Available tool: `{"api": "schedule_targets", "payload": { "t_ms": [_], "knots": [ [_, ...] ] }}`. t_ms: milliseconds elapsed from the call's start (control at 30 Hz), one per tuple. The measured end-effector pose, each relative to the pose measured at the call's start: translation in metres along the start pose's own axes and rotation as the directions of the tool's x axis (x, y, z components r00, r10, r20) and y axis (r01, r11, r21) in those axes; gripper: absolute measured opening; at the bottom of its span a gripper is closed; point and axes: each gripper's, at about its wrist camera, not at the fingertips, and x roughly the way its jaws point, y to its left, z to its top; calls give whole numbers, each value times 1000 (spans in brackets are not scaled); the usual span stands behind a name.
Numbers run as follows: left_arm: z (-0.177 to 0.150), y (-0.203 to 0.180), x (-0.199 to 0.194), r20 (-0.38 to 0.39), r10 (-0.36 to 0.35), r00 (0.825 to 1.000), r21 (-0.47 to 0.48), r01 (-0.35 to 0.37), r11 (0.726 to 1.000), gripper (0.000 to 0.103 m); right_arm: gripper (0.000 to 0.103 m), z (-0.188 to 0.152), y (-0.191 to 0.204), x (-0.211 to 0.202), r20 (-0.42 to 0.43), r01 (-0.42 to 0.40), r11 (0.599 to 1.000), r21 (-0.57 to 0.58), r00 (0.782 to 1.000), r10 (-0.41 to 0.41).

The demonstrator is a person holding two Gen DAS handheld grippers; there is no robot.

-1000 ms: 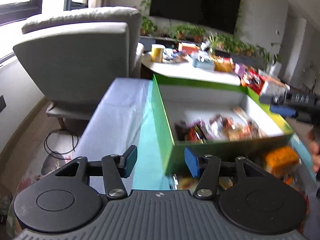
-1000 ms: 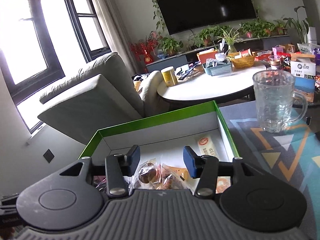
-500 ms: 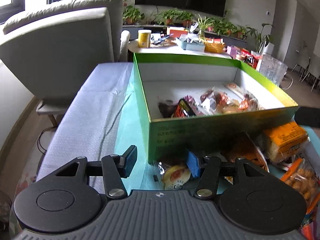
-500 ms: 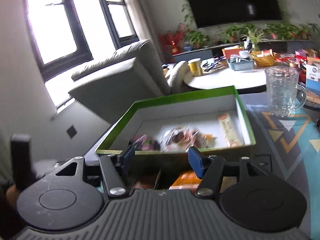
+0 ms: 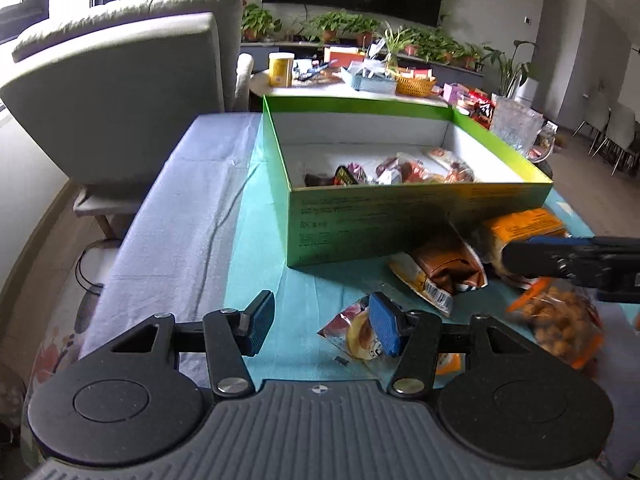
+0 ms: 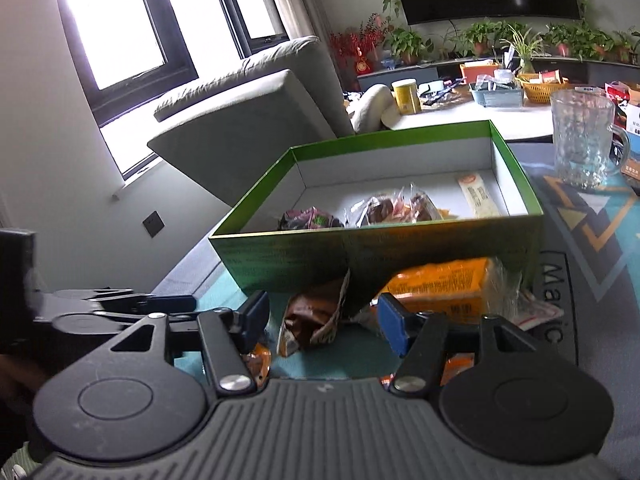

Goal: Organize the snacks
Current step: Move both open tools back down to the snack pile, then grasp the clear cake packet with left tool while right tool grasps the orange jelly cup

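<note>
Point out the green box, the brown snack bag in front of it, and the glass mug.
green box (image 5: 384, 224): left wrist view, on its near outer wall.
brown snack bag (image 6: 316, 316): right wrist view, middle of the crumpled wrapper.
glass mug (image 6: 580, 140): right wrist view, middle of its patterned body.

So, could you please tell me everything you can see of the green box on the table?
The green box is a shallow, lidless rectangular carton, seemingly cardboard: green outside with small print on its near wall, white inside. It sits flat on the teal cloth. Several wrapped snacks lie in its near half; the far half is bare. A brown snack bag lies against its near wall.
</note>
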Motion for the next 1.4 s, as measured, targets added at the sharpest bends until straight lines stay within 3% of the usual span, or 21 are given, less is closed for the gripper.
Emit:
{"api": "schedule_targets", "payload": {
  "t_ms": [133, 300, 467, 700, 900, 1100, 1267, 1400],
  "knots": [
    [5, 1, -1, 36, -26, 999, 17, 25, 1000, 50, 53, -5, 0, -1, -11, 10, 1000, 9, 1000, -10],
    [8, -8, 17, 5, -140, 990, 97, 139, 986, 50, 53, -11, 5, -6, -22, 14, 1000, -4, 1000, -14],
    [7, -14, 30, -36, -202, 979, 144, 205, 968, 50, 53, -16, 7, -8, -40, 30, 999, -22, 999, -31],
    [0, 6, 34, -95, -152, 984, 59, 158, 986, 49, 53, -21, 9, -6, -67, 19, 1000, -18, 998, -20],
    [-10, 25, 14, -74, -78, 994, 22, 80, 997, 47, 53, -27, 25, 2, -108, -42, 997, -68, 994, 35],
    [-12, 30, 4, -42, -96, 994, 36, 98, 995, 46, 53, -29, 42, 18, -146, -96, 987, -127, 986, 77],
    [-8, 27, 9, -13, -124, 992, 128, 125, 984, 49, 53, -30, 48, 33, -168, -46, 990, -132, 986, 23],
    [-5, 33, 12, -6, -153, 988, 138, 152, 979, 49, 53, -33, 53, 37, -164, -17, 989, -147, 986, -8]
  ]
}}
